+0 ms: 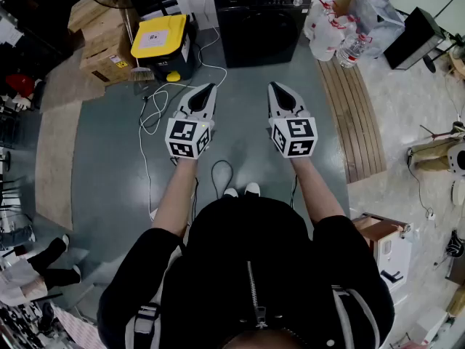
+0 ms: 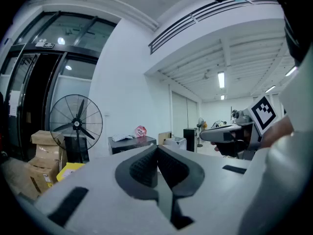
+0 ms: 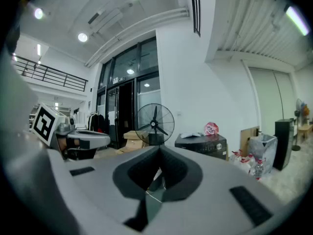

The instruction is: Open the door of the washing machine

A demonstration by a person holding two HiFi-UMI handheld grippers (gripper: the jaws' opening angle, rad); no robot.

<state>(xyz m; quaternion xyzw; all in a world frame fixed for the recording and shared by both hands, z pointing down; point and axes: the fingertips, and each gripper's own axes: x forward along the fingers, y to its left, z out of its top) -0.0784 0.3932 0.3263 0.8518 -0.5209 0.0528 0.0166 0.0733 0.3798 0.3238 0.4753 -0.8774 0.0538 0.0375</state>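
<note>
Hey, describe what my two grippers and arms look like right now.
The left gripper and right gripper are white tapered shells with black ribbed pads, each carrying a cube of black-and-white square markers. The person wears a black zipped top with short sleeves.

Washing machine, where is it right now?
In the head view the black washing machine stands at the top middle, between a yellow-lidded box on its left and plastic bottles on its right.

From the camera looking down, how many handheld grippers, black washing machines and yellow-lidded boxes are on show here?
Grippers: 2, the left gripper and the right gripper
Black washing machine: 1
Yellow-lidded box: 1
Total: 4
</note>
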